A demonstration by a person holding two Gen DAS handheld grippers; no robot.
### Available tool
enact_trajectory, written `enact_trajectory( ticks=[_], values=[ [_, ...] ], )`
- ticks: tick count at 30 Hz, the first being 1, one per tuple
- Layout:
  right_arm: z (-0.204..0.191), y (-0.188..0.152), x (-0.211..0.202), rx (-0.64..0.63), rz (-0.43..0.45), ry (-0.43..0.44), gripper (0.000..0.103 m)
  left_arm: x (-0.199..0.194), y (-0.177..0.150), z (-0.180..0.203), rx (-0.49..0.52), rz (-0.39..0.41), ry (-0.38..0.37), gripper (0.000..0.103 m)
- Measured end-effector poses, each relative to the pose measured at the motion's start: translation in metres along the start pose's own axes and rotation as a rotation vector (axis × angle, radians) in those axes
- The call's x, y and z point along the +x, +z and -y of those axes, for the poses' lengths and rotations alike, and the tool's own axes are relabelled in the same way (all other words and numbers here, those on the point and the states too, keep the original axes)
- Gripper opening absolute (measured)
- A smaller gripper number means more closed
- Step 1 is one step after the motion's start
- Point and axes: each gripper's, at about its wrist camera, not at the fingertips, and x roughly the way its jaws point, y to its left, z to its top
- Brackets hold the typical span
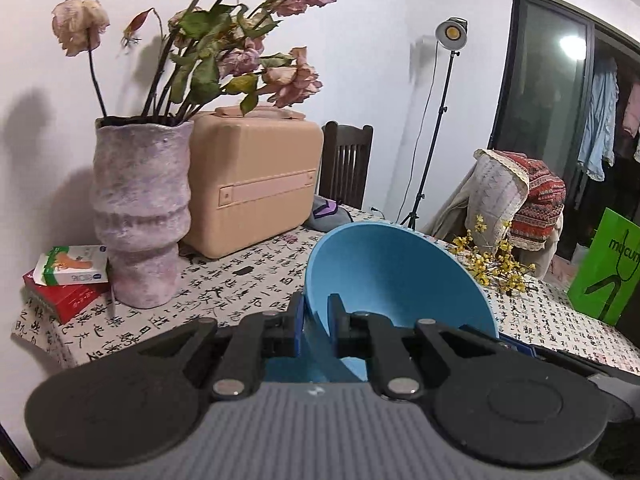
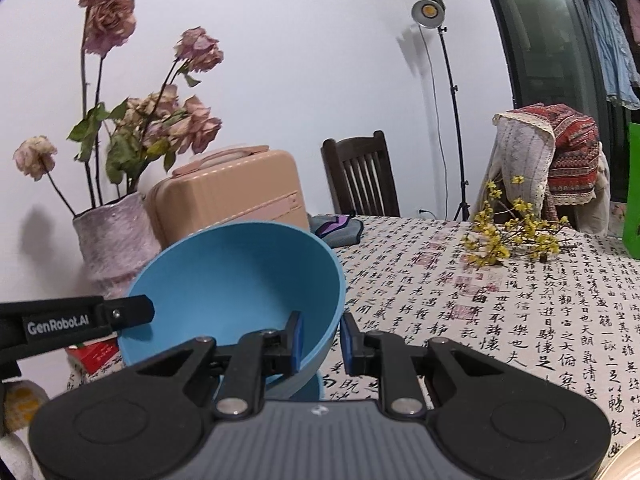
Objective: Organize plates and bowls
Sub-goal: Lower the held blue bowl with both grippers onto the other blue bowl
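1. Left wrist view: left claw (image 1: pixel 316 320) is pinched tight on the rim of the blue bowl (image 1: pixel 384 264), one pad inside the wall, the other outside. Bowl is tilted up off the counter (image 1: pixel 248 272), open side facing the cam. It hangs over the near part of the counter, w/ the purple vase (image 1: pixel 140 208) toward the far-left corner and the tan case (image 1: pixel 252 180) behind it at the back edge.

2. Same view: no plates or other bowls visible here, so can't see any stack or sorted pile. Green bag (image 1: pixel 604 268) stands at the right edge, yellow sprigs (image 1: pixel 496 264) lie just beyond the bowl.

3. Right wrist view: right claw (image 2: pixel 320 344) is nearly closed, gripping the bowl's (image 2: pixel 236 280) right wall between its pads. Left claw's tip (image 2: pixel 132 312) comes in from the left onto the opposite rim. So both claws carry the one bowl, lifted and tipped, above the near-left part of the counter (image 2: pixel 480 300).

4. Same view: pale curved rim (image 2: pixel 624 462) at the bottom-right corner, maybe a plate or dish, too cropped to tell.

5. Progress, my guess: mid-carry. The bowl is picked up but not yet set down anywhere; where it goes isn't in view. How much other crockery is done or left, can't tell.
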Motion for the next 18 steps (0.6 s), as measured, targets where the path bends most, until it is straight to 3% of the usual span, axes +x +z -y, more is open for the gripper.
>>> enact_trajectory(
  ticks=[18],
  values=[
    [-0.026, -0.012, 0.009, -0.037, -0.035, 0.014, 0.019, -0.001, -0.015, -0.029, -0.030, -0.031, 0.018, 0.012]
  ],
)
